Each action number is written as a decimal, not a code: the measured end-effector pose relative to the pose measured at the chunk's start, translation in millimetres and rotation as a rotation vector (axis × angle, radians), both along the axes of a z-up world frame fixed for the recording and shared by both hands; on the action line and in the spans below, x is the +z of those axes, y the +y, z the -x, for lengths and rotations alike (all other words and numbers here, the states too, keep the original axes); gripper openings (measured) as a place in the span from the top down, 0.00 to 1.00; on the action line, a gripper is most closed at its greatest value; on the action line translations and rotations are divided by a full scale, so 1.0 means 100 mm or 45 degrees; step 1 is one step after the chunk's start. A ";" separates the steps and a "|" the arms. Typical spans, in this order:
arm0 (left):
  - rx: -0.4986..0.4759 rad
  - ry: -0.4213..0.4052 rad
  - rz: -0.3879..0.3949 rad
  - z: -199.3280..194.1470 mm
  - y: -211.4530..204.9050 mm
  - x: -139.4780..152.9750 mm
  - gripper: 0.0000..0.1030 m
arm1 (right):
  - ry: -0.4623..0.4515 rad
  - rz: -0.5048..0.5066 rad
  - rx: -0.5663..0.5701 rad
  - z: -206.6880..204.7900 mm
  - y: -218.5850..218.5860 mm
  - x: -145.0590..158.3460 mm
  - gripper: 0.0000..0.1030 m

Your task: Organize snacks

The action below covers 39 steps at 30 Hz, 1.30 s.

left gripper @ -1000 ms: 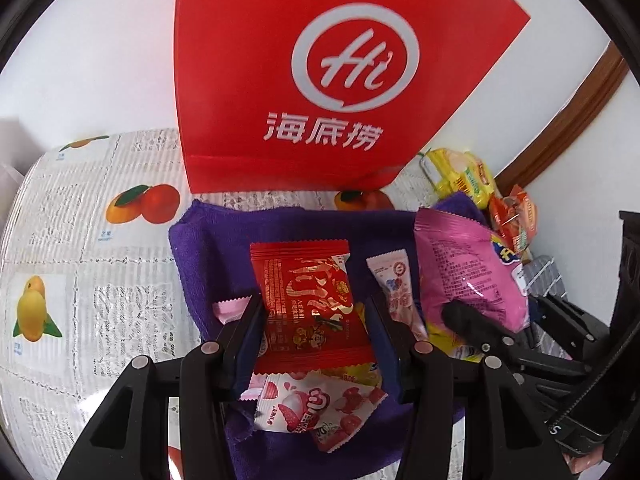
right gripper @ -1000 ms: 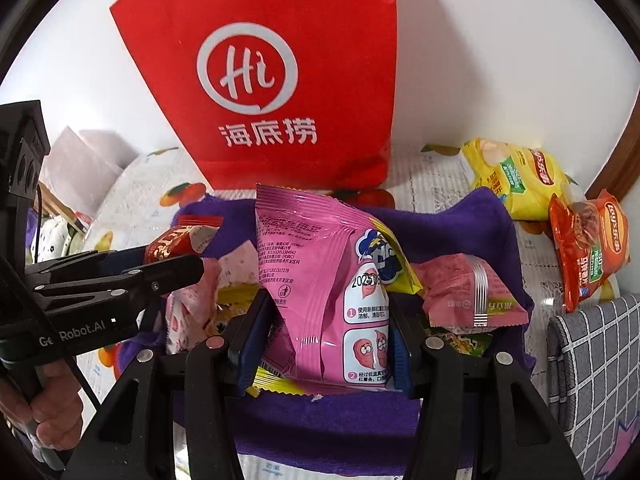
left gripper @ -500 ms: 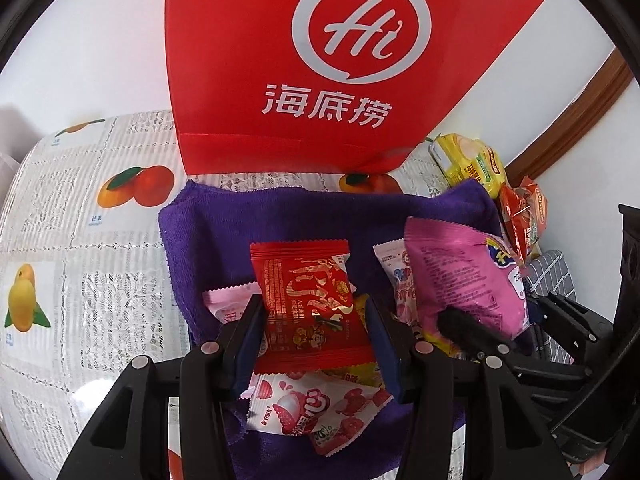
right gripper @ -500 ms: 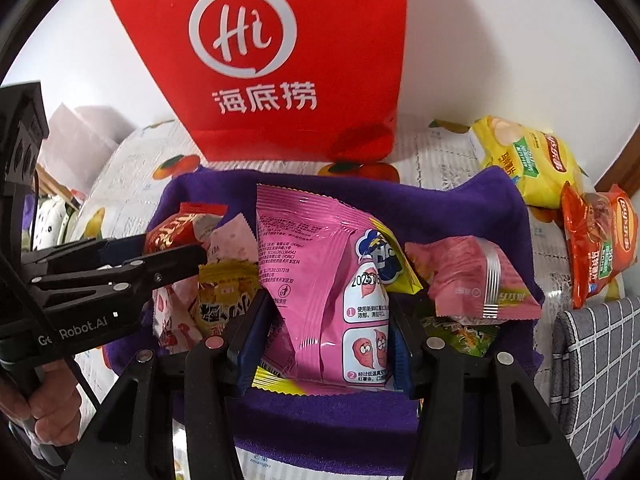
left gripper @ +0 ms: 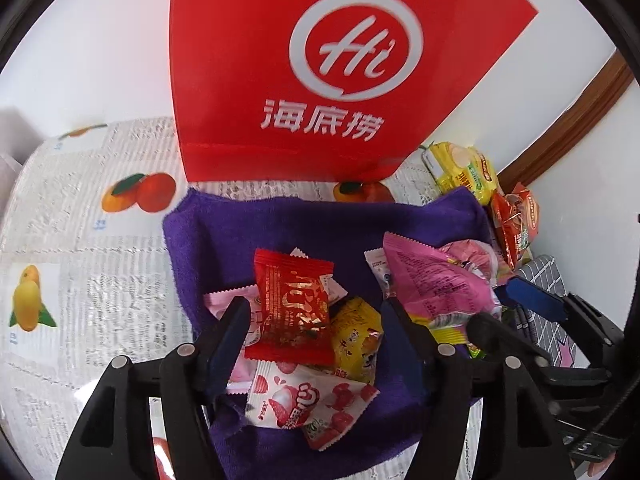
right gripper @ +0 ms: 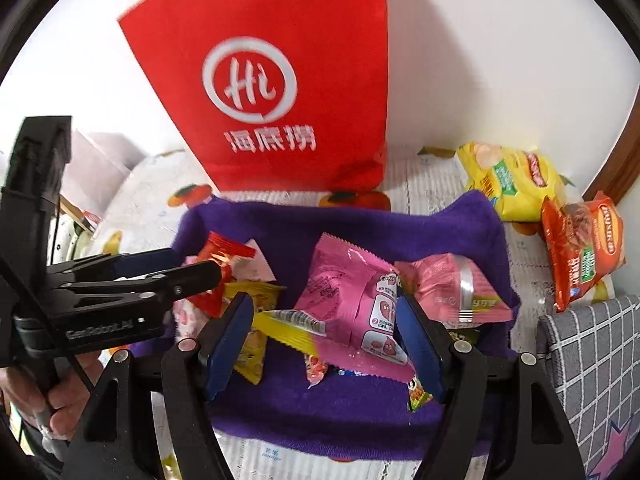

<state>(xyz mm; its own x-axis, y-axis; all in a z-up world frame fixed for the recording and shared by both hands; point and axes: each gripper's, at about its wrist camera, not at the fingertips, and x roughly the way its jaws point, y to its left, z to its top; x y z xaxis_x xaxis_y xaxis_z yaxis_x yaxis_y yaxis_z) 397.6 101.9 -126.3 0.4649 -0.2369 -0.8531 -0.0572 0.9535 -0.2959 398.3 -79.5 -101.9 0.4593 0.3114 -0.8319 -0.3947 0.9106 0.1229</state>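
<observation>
Our table (left gripper: 80, 240) wears a fruit-printed cloth, and the white wall closes it off behind. Against that wall stands the red paper bag (left gripper: 320, 72), upright, its foot just behind the far edge of the purple towel (left gripper: 280, 224). The towel's edges curl up like a shallow basket, and the snacks lie heaped inside it. To the left of the towel the cloth lies bare and wide, the freest room we have. On the right it is tight: a yellow chip bag (right gripper: 508, 180) and an orange chip bag (right gripper: 584, 248) lie past the towel's right edge, with a grey checked cushion (right gripper: 592, 360) just below them.

Our left gripper (left gripper: 316, 320) hangs over the towel's left half, its jaws opening; the red packet (left gripper: 294, 312) lies tilted between them, clear of both blue pads and resting on the pile, atop a pink packet (left gripper: 228, 300), a yellow packet (left gripper: 356, 336) and a strawberry-printed wrapper (left gripper: 304, 400).

Our right gripper (right gripper: 324, 328) is over the right half, jaws likewise opening. The big pink bag (right gripper: 352, 300) slumps between the pads; its right edge lies against the right pad, while the left pad stands well clear, so it is let go. A second pink bag (right gripper: 452, 292) lies just right of it, near the towel's raised right edge.
</observation>
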 end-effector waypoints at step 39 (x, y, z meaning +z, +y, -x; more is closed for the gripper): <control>0.029 -0.390 -0.249 3.39 -0.85 1.22 0.13 | -0.334 0.045 -0.412 3.53 -1.15 0.91 0.05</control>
<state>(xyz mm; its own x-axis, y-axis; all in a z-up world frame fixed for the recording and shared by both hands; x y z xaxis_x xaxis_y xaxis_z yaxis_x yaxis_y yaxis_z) 58.7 16.6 -4.6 0.7091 -0.0695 -0.7017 -0.0163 0.9933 -0.1148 44.8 -194.4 -11.0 0.7268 0.0892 -0.6810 -0.1011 0.9946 0.0224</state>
